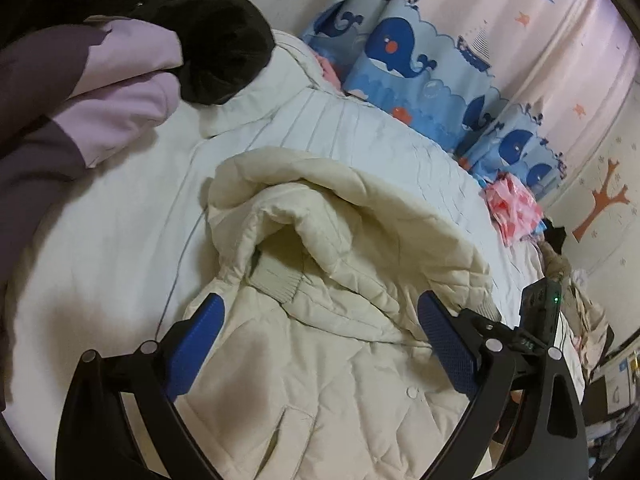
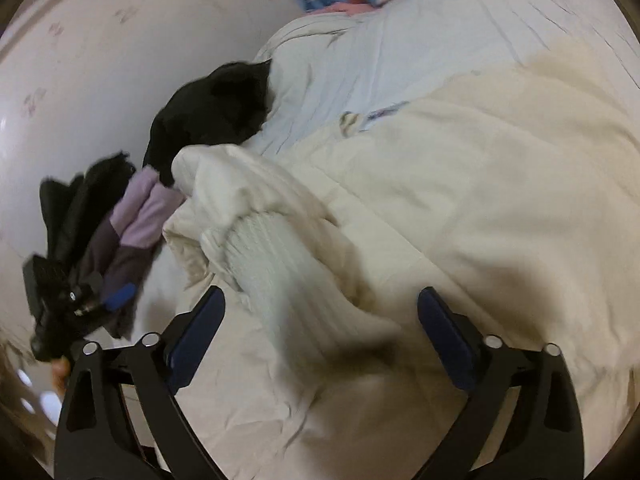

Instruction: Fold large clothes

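Cream quilted coat (image 1: 320,360) lies spread on the bed (image 1: 120,220), hood (image 1: 320,208) rumpled and bunched above the ribbed collar (image 1: 276,276); snap front visible, body creased, no clean fold made yet. Judged early: sleeves and body remain to be folded. Left hand-held gripper (image 1: 320,344) hangs over the coat's chest, jaws wide apart, grasping nothing. Right hand-held gripper (image 2: 320,340) likewise released, above a ribbed cuff (image 2: 264,256); view blurred. Purple garment (image 1: 100,92) and black garment (image 1: 216,40) sit piled near the bed's far corner.
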Tool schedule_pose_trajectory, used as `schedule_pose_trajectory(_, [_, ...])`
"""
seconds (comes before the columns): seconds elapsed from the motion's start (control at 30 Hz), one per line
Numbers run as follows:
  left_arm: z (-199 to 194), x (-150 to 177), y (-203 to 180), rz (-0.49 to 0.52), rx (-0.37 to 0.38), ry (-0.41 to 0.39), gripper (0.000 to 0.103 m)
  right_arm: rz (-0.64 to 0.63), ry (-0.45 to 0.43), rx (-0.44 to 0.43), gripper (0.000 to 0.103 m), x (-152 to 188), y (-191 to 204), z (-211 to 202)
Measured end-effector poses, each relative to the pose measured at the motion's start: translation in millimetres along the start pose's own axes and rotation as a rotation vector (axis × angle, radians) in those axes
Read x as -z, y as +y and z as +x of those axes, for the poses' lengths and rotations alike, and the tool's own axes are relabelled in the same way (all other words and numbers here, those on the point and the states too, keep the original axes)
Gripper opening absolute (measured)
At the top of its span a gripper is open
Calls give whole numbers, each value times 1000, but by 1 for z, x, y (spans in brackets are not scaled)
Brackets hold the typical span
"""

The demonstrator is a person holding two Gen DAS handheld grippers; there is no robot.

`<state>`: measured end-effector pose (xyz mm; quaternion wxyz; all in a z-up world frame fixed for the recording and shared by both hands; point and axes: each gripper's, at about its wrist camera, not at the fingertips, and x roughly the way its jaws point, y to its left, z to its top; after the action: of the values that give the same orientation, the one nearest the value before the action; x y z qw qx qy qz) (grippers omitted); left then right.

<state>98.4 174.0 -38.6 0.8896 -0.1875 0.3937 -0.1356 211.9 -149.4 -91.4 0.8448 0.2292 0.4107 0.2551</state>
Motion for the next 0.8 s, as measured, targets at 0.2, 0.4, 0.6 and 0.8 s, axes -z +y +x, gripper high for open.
schedule_pose_trajectory(0.2, [-14, 0, 1, 35, -66, -60, 93, 115, -110, -469, 28, -52, 48, -20])
schedule_pose_trajectory(0.4, [-27, -6, 21, -66, -38, -90, 95, 231, -293, -642, 27, -72, 32, -79])
schedule_pose_trajectory(0.6, [-25, -7, 25, -97, -31, -71, 95, 354, -90, -249, 62, -56, -49, -38])
schedule_pose_trajectory(0.8, [-18, -7, 19, -62, -63, -55, 95, 429, -81, -120, 67, -47, -98, -26])
